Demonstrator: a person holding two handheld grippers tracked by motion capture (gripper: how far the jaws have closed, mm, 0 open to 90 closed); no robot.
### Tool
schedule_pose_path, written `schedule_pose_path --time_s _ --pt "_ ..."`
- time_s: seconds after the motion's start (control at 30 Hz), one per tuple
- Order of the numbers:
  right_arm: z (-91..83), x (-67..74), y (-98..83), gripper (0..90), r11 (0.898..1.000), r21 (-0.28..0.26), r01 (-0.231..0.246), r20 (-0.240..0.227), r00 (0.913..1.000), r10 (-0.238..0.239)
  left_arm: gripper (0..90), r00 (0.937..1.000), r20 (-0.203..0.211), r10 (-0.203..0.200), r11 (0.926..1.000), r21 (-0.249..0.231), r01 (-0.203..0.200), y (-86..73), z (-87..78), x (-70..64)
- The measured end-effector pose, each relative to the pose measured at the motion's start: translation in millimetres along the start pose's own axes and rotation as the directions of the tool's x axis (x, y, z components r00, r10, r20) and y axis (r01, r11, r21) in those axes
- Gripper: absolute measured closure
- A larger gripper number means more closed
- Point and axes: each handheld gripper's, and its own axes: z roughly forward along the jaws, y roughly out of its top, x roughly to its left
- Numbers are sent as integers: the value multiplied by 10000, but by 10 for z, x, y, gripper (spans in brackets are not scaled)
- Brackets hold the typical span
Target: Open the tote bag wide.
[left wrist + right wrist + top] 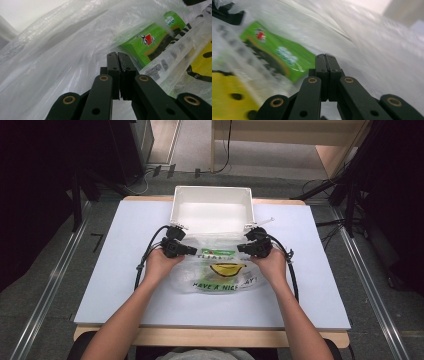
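One clear plastic bag (222, 270) lay flat on the white worktop (125, 285), just in front of one empty white bin (211, 210). Inside it sat one green carton (152, 41), seen through the film, and a yellow smiley was printed on the bag's face.

The left claw (192, 251) was pressed together at the bag's left edge and the right claw (243, 248) the same at its right edge. In both gripper views the jaws stood tight with film crowding around them; whether any film was actually pinched between the tips I could not tell.

What worried me was the thin plastic. If either claw had caught just a sliver, a lift would probably let it slide free, tipping the bag and spilling the carton short of the bin. Pulling the two edges apart too hard might also tear the film.
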Motion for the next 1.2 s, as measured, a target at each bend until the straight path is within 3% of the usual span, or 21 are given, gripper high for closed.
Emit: schedule_pose_path --time_s 0.17,0.33,0.53,0.7,0.9,1.2 --pt "-151 161 125 900 9989 -352 318 -425 9985 -333 892 9999 73 -90 9999 -51 90 -26 -32 -8" --pt "-194 212 295 900 9972 -578 478 -451 9977 -504 893 9998 178 -132 9998 -142 134 -45 -53 -5" --pt "-172 217 537 900 9948 -836 577 -303 9977 -604 900 9996 283 -40 10000 -89 42 -43 -40 -41" --pt "-63 205 661 900 9958 -669 630 -117 9979 -640 900 9996 295 -42 10000 -71 44 -55 -37 -35" --pt "83 199 664 900 9980 -316 544 -318 9980 -554 900 9993 377 -70 10000 -53 72 -77 -44 -15" --pt "197 291 520 900 9961 200 859 -634 9944 -845 900 9993 368 -110 9999 -24 111 -100 -33 -13"
